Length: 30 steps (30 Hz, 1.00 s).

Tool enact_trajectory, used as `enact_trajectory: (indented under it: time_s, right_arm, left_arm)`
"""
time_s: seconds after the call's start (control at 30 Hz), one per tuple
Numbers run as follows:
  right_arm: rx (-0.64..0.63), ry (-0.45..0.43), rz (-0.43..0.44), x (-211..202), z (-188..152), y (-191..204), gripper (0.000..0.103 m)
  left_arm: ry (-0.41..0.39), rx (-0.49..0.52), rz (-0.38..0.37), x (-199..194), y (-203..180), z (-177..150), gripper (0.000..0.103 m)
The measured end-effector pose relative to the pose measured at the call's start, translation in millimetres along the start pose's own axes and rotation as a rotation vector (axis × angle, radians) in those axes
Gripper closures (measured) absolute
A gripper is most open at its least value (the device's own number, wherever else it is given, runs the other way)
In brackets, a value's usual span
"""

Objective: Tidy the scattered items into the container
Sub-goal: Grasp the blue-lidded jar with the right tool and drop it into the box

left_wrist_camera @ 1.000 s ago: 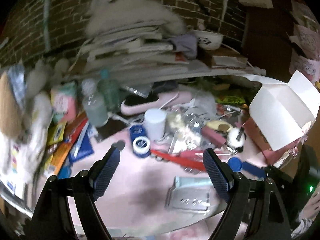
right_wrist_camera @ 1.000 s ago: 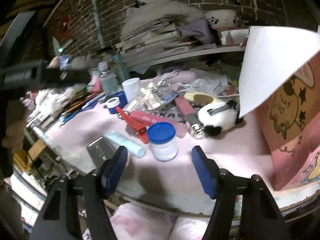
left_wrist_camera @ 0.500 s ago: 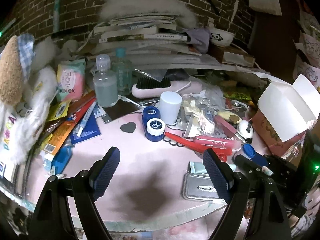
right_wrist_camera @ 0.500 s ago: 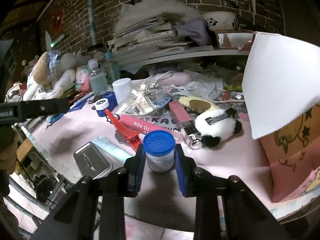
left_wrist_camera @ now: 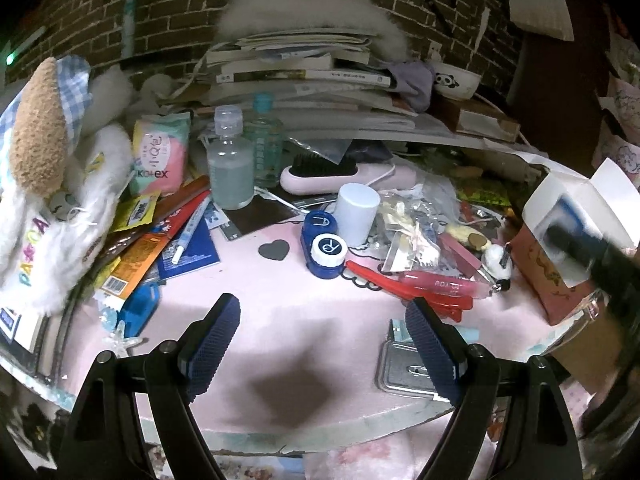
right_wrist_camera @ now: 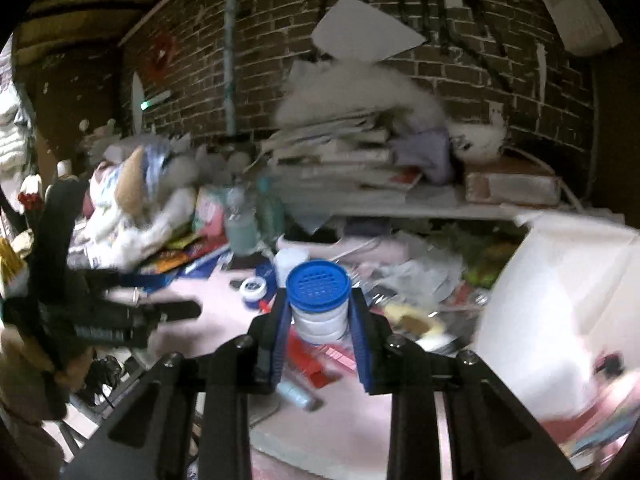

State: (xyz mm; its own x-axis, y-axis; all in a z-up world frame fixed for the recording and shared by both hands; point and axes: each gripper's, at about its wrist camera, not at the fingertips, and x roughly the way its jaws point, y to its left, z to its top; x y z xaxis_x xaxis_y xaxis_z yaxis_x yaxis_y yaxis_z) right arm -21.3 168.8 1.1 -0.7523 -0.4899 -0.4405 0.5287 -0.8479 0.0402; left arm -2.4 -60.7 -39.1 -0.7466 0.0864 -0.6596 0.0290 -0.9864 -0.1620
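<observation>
Blue-lidded jar (right_wrist_camera: 318,300) sits clamped, seemingly lifted, between right tongs (right_wrist_camera: 319,322).

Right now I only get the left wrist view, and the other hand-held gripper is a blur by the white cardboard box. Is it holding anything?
Observer: Yes. In the right wrist view, the right hand-held gripper is shut on a small white plastic jar with a blue lid.
Operator: Any detail on that lid?
Observer: It is round, with a grid of tiny holes on top.
Operator: Where is the box from there?
Observer: The white cardboard box fills the right side of that view, beside the jar, though it is blurred.
</observation>
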Motion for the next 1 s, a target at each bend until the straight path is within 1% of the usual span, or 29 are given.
enact_trajectory:
  time_s: [0.13, 0.2, 0.27, 0.33, 0.5, 0.63, 0.7, 0.8, 0.87, 0.93, 1.0]
  right_arm:
    - [0.029, 0.043, -0.049, -18.9, 31.2, -35.1, 0.078]
    - [0.033, 0.071, -0.095, -28.3, 45.4, -56.4, 0.078]
    - [0.028, 0.116, -0.142, -32.3, 55.3, -75.1, 0.078]
    - [0.039, 0.207, -0.174, -30.5, 61.7, -99.8, 0.078]
    - [0.089, 0.439, -0.217, -7.7, 58.0, -152.5, 0.078]
    - [0.151, 0.612, -0.197, 18.7, 39.4, -181.4, 0.077]
    - [0.166, 0.670, -0.186, 29.0, 31.4, -187.2, 0.077]
    - [0.185, 0.708, -0.178, 33.9, 22.2, -190.0, 0.077]
    - [0.197, 0.711, -0.180, 34.6, 21.1, -190.9, 0.072]
    - [0.202, 0.677, -0.191, 28.4, 23.9, -190.7, 0.045]
    - [0.199, 0.629, -0.204, 20.3, 30.1, -190.0, 0.035]
  left_arm:
    - [0.003, 0.007, -0.004, 1.8, -3.6, 0.6, 0.020]
    - [0.007, 0.009, -0.006, 3.1, -4.8, 1.0, 0.020]
    - [0.009, 0.009, -0.010, 4.6, -6.6, 1.2, 0.020]
    - [0.010, 0.009, -0.016, 5.9, -8.2, 1.7, 0.020]
    - [0.016, 0.013, -0.018, 8.7, -12.8, 1.9, 0.020]
    - [0.026, 0.018, -0.015, 11.9, -15.5, 0.9, 0.020]
    - [0.032, 0.023, -0.012, 13.2, -16.3, -0.4, 0.020]
    - [0.045, 0.029, -0.014, 15.3, -17.4, -2.9, 0.020]
    - [0.058, 0.038, -0.011, 17.5, -18.6, -4.5, 0.020]
    - [0.067, 0.043, -0.008, 18.9, -19.3, -6.7, 0.020]
    - [0.075, 0.041, -0.016, 19.4, -20.2, -10.5, 0.020]
